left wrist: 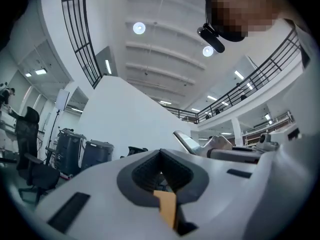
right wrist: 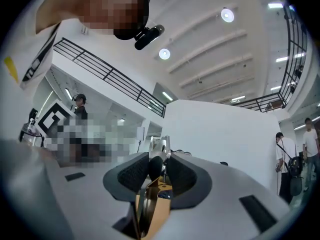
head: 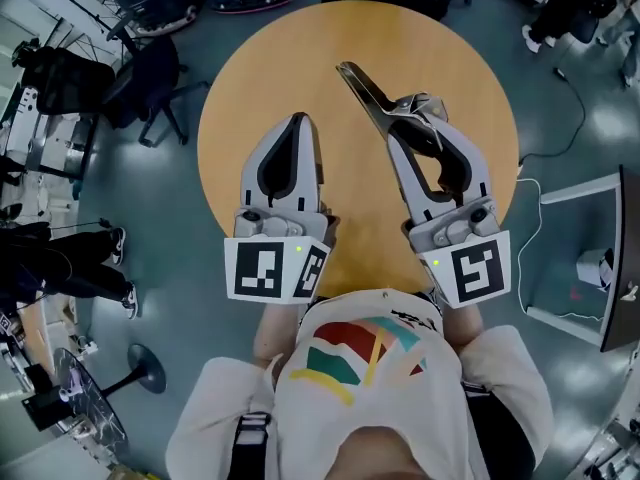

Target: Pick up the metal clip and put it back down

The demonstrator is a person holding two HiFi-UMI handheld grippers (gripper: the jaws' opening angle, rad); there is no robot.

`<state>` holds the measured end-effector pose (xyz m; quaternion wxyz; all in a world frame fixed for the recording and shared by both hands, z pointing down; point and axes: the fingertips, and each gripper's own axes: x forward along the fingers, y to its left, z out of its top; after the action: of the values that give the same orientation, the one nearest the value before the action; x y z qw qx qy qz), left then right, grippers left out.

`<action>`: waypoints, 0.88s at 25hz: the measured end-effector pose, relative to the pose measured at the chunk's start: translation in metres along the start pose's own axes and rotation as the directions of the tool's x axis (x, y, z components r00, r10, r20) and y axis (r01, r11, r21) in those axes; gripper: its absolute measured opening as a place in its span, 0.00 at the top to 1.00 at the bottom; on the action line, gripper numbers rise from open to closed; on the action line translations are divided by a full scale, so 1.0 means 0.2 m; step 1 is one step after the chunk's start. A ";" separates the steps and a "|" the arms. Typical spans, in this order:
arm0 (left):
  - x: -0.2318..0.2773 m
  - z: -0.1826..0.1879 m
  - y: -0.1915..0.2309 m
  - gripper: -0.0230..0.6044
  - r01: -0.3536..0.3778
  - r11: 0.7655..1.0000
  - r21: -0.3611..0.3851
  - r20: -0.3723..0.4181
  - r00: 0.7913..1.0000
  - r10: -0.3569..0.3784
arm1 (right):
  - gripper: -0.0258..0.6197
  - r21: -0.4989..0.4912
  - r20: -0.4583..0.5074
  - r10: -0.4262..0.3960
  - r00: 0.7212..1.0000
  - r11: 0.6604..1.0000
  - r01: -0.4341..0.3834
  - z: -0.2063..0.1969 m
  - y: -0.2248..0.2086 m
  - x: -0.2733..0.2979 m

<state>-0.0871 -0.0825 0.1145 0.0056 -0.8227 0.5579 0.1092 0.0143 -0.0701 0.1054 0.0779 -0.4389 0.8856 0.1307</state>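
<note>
R gripper (head: pixel 418 108) is pinching the metal clip (head: pixel 364 88). In the right gripper view the dark ribbed pads (right wrist: pixel 127 174) close on the clip's body from both sides w/ no gap showing. A short shiny end (right wrist: pixel 159 146) sticks out just past the fingertips, and the rest of the clip runs back down betw. the fingers toward the gripper body. In the head view the clip's long flat blade goes beyond the R fingertips, angled up and to the L of them. Its wire-handle part sits right at the tips, touching both. The clip is lifted off the table (head: pixel 250 88), carried only by those fingers; the wood shows under it, apart from it.

L gripper (head: pixel 304 120) has its fingers pressed together w/ nothing betw. them. In the left gripper view the pads (left wrist: pixel 145 171) meet at the tip, w/ only a sliver of orange table showing through the slot lower down. The clip is well off to the R of these fingers, not touching. From this view its blade (left wrist: pixel 186 141) shows just beyond and R of the L fingertips, coming out of the R gripper (left wrist: pixel 235 151) alongside.

Both grippers are held side by side over the near half of the round table, tips pointing away from the person (head: pixel 370 368). L tips are empty; R tips hold the clip.
</note>
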 end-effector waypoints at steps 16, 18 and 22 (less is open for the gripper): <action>0.01 -0.01 0.03 0.89 -0.022 1.000 -0.021 0.007 1.000 0.022 | 0.76 0.015 -0.051 0.034 0.998 0.999 -0.033 -0.07 -0.02 0.00; 0.01 -0.03 0.05 0.89 -0.036 0.999 -0.032 -0.002 0.999 0.036 | 0.76 0.024 -0.062 0.040 0.997 0.999 -0.038 -0.09 -0.02 0.00; -0.03 -0.14 0.07 0.89 -0.069 0.996 -0.050 -0.020 0.998 0.068 | 0.76 0.042 -0.094 0.060 0.994 0.998 -0.056 -0.19 -0.05 -0.02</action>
<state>-0.0969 -0.0862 0.1440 -0.0239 -0.8039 0.5828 0.1161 0.0230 -0.0850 0.1415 0.0403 -0.4173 0.9030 0.0945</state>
